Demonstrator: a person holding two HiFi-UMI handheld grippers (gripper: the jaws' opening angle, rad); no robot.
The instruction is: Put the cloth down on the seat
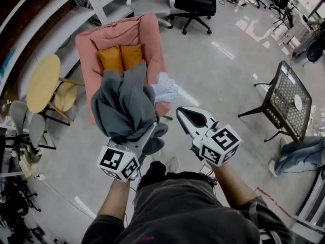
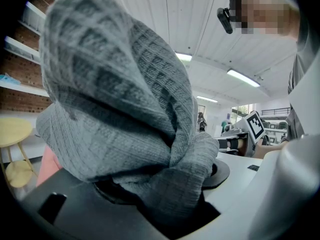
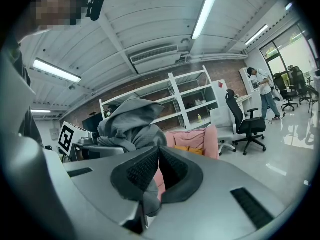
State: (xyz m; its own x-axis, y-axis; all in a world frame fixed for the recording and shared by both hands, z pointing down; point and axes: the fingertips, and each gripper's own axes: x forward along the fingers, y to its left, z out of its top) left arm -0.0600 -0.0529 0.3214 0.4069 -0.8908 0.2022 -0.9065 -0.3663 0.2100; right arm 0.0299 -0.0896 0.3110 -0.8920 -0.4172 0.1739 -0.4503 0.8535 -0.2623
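A grey knitted cloth (image 1: pixel 124 105) hangs bunched in the air over the front of a pink armchair (image 1: pixel 132 32) with two orange cushions (image 1: pixel 121 57) on its seat. My left gripper (image 1: pixel 147 139) is shut on the cloth from below, and its jaw tips are buried in the fabric. In the left gripper view the cloth (image 2: pixel 125 109) fills most of the picture and sits between the jaws of the left gripper (image 2: pixel 165 184). My right gripper (image 1: pixel 179 111) is to the right of the cloth, shut and holding nothing. From the right gripper (image 3: pixel 158 151) I see the cloth (image 3: pixel 127 121) and the armchair (image 3: pixel 192 139) ahead.
A white crumpled cloth (image 1: pixel 165 88) lies on the armchair's right arm. A yellow round table (image 1: pixel 43 83) and stools stand to the left. A black mesh side table (image 1: pixel 289 100) stands at the right, with office chairs (image 1: pixel 195 4) behind. A person (image 3: pixel 262 91) stands far off.
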